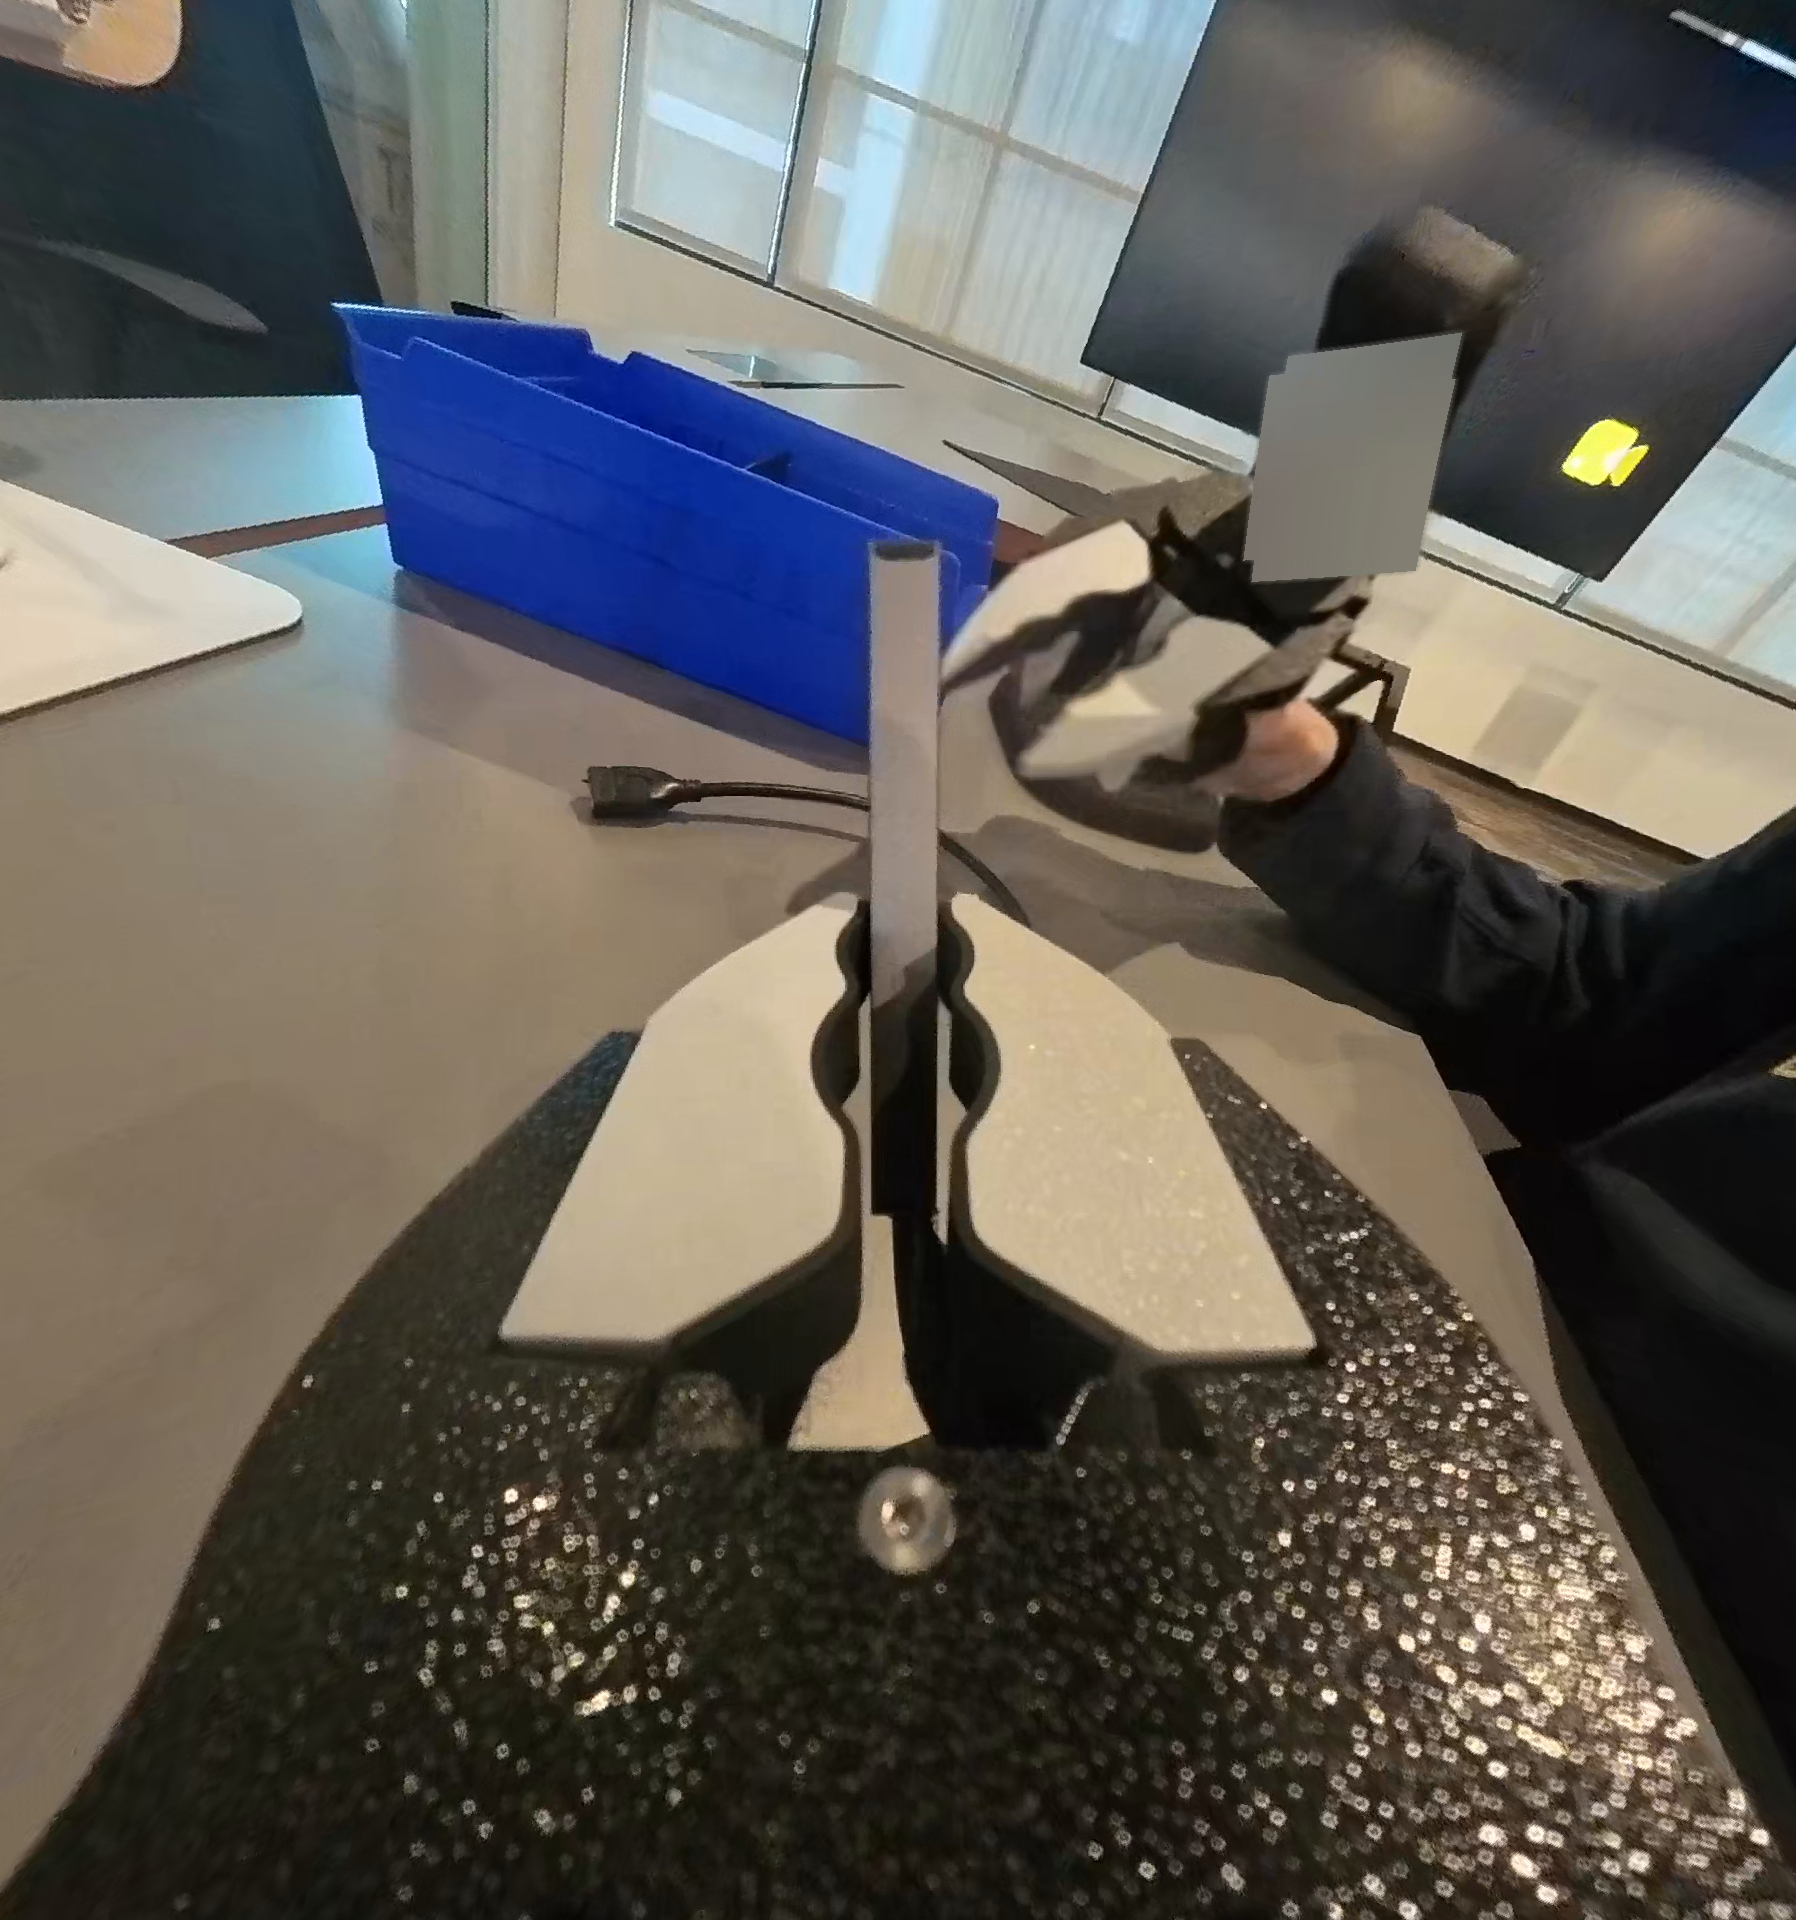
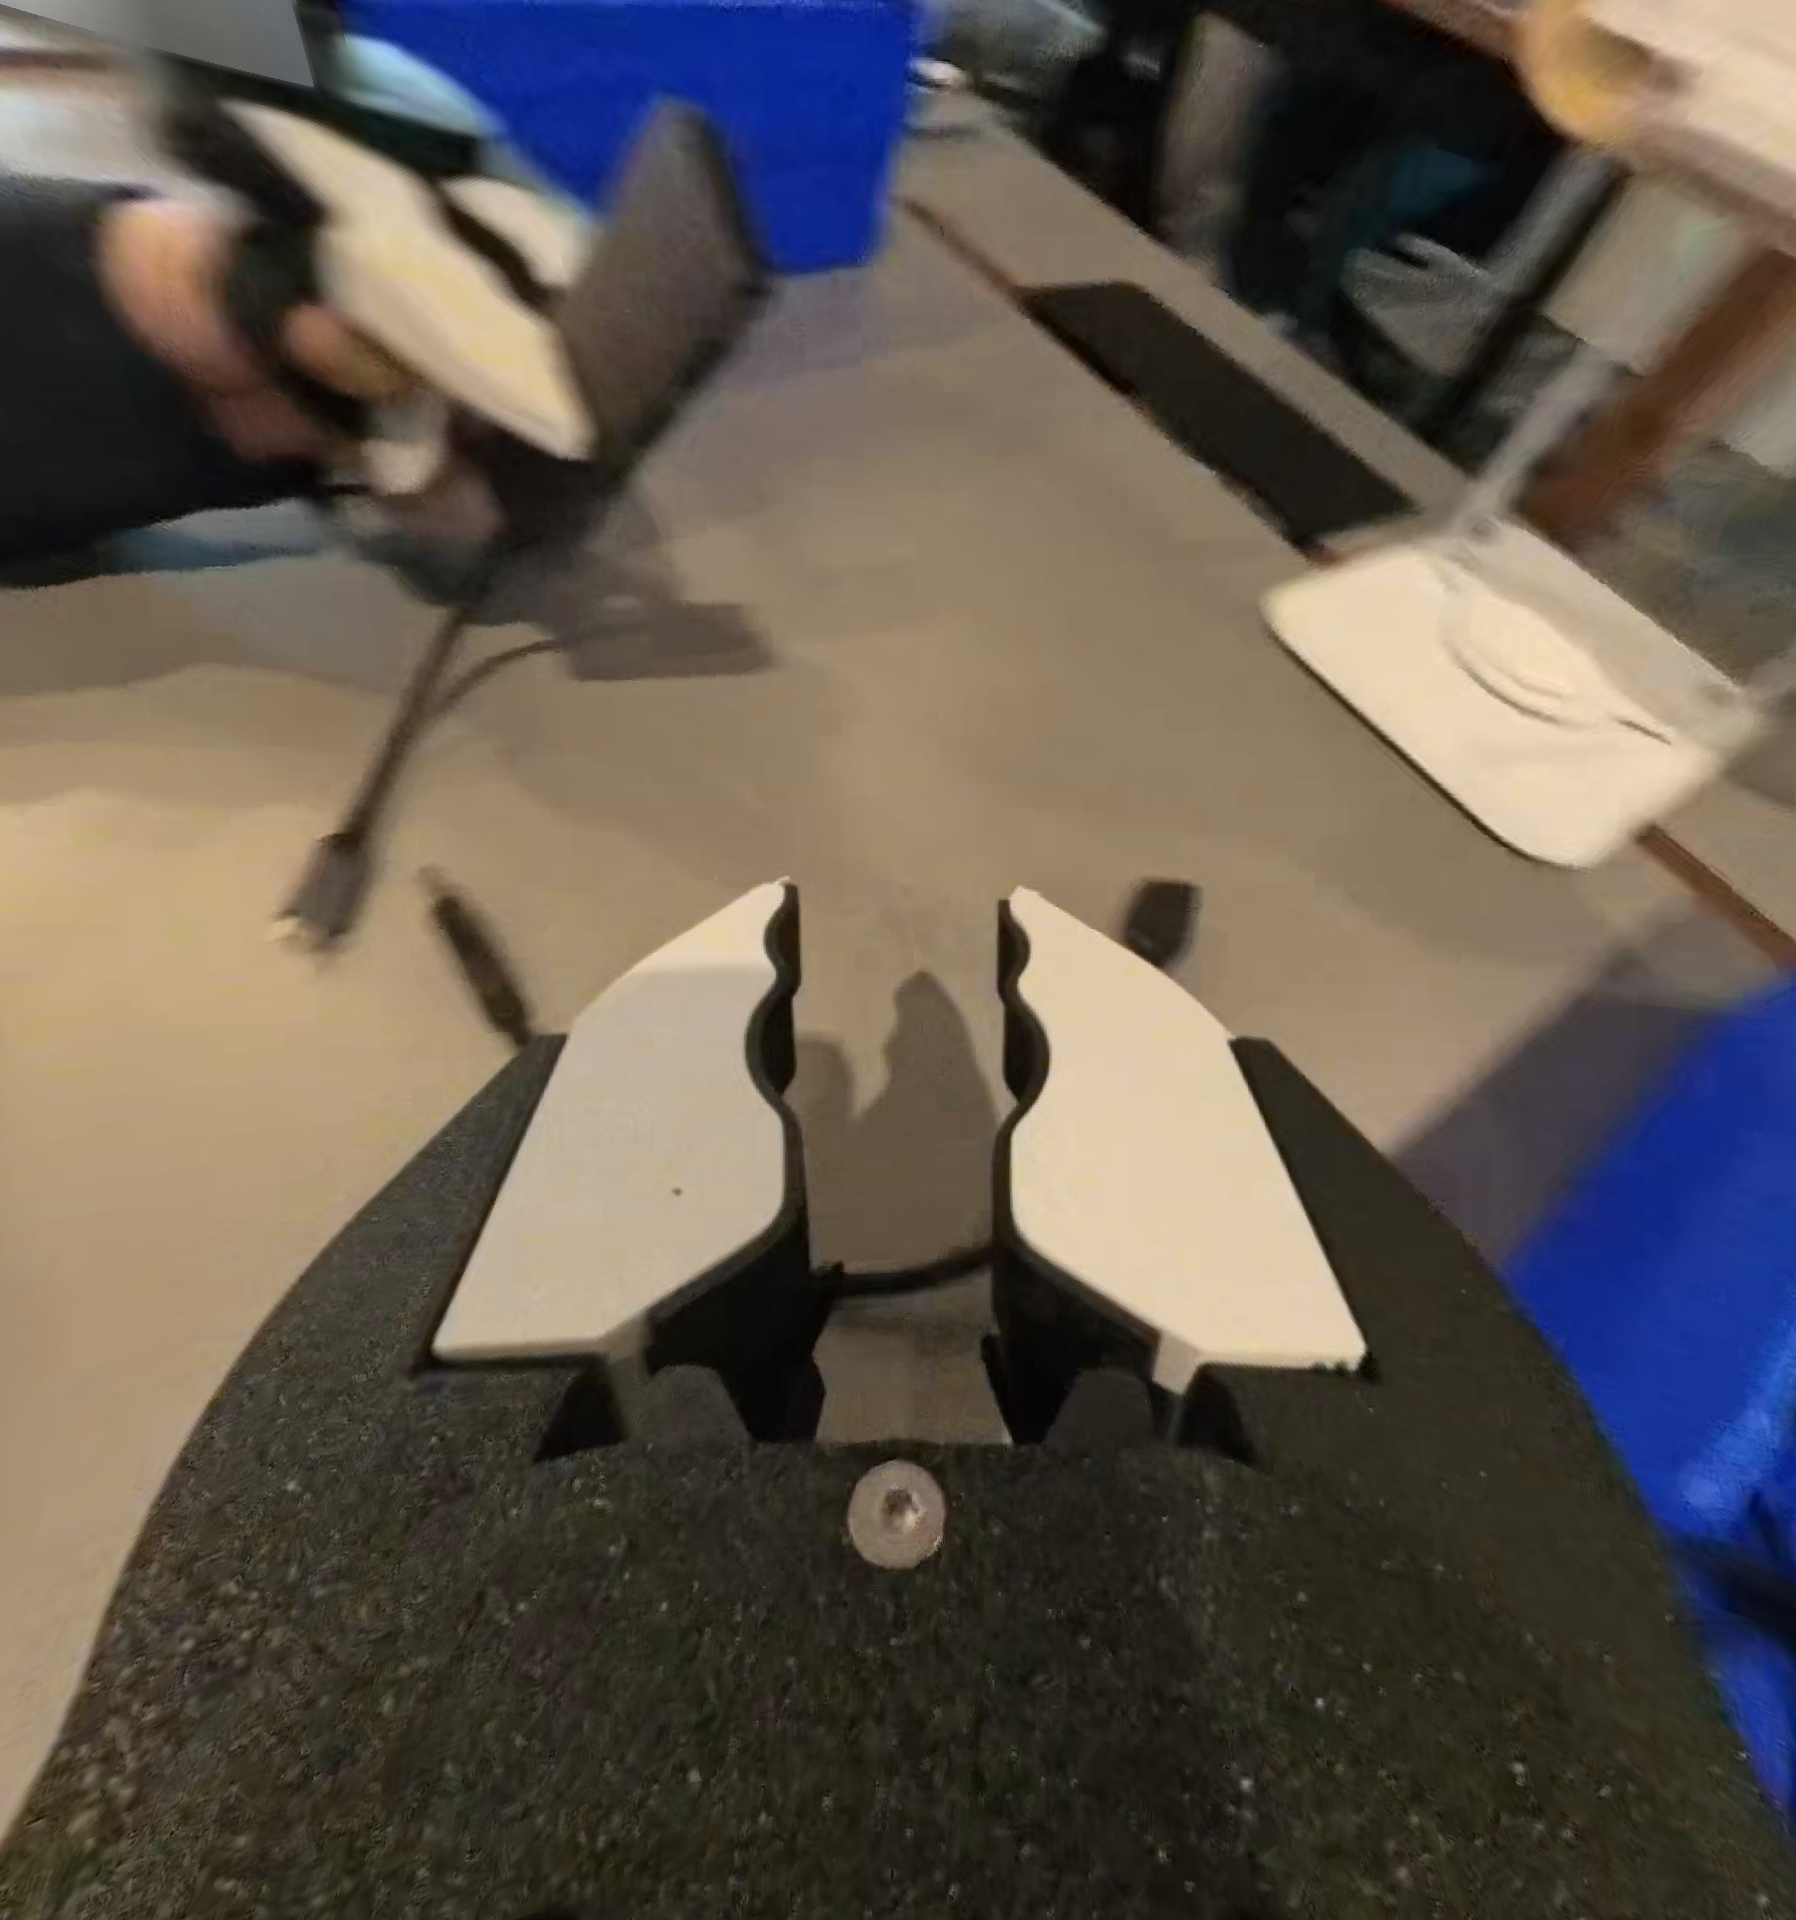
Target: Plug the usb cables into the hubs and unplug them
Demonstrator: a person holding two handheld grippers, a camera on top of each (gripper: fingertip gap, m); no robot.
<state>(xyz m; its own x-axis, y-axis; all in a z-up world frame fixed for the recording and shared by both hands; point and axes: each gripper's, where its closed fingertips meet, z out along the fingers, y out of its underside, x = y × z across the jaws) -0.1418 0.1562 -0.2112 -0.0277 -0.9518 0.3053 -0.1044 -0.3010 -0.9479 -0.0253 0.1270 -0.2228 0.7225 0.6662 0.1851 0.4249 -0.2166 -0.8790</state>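
Note:
My left gripper (image 1: pixel 904 914) is shut on a slim grey hub (image 1: pixel 904 727) and holds it upright, edge-on, above the grey table (image 1: pixel 250 935). A black USB cable plug (image 1: pixel 624 805) lies on the table behind it. In the right wrist view the left gripper (image 2: pixel 551 343) and the hub (image 2: pixel 655 281) are at upper left, blurred, with cables trailing below. My right gripper (image 2: pixel 899 904) is open and empty above the table. Loose plugs lie ahead of it on the left (image 2: pixel 328 894) and right (image 2: pixel 1164 914). The right gripper also shows blurred in the left wrist view (image 1: pixel 1081 675).
A blue bin (image 1: pixel 665 520) stands behind the hub; a second blue bin (image 2: pixel 1704 1299) is close on the right of my right gripper. A white monitor base (image 2: pixel 1496 707) sits on the table. A dark monitor (image 1: pixel 1393 260) stands at the back.

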